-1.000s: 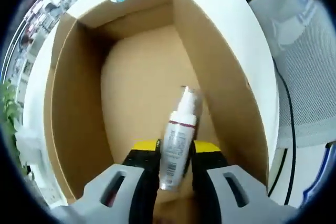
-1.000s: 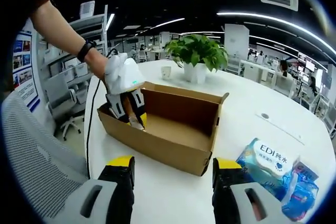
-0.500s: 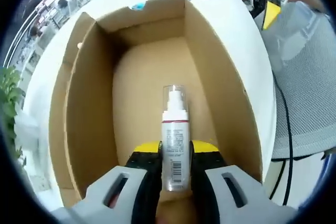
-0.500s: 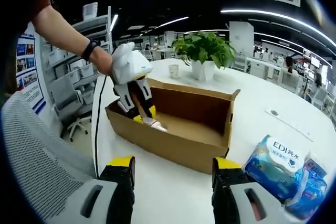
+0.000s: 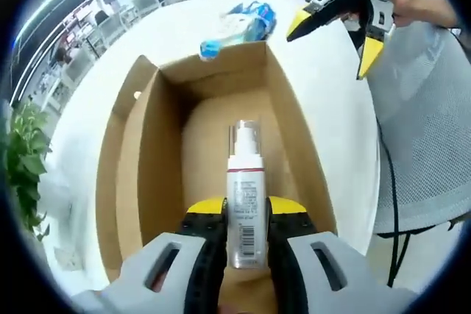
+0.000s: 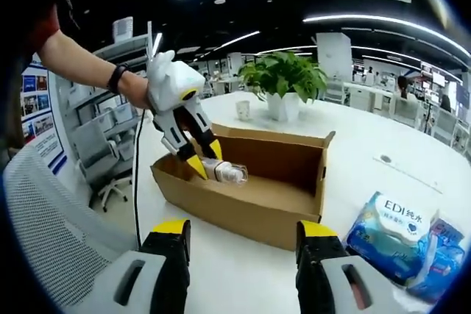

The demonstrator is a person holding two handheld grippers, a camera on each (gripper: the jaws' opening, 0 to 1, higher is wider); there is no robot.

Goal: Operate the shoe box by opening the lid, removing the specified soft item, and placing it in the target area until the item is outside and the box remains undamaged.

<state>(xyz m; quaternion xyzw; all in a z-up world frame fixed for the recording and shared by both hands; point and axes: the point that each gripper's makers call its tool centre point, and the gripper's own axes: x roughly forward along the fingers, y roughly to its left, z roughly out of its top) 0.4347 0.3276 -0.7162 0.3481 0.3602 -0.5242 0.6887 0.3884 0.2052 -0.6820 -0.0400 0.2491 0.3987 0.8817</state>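
A white spray bottle (image 5: 244, 195) with a clear cap is clamped between the yellow-tipped jaws of my left gripper (image 5: 245, 215), held above the open cardboard box (image 5: 140, 174). In the right gripper view the same bottle (image 6: 224, 173) hangs over the box (image 6: 243, 207) near its left end, with the left gripper (image 6: 199, 161) shut on it and a person's hand behind. My right gripper (image 6: 239, 237) stands open low in front of the box, nothing between its jaws. It also appears at the top right of the left gripper view (image 5: 335, 23).
The box sits on a white round table (image 6: 383, 174). Blue tissue packs (image 6: 394, 233) lie to the box's right. A potted plant (image 6: 283, 82) and a small cup (image 6: 242, 109) stand behind it. A grey mesh chair (image 5: 423, 130) borders the table.
The left gripper has lifted the bottle from the box floor to above the rim. The right gripper stays open in about the same place.
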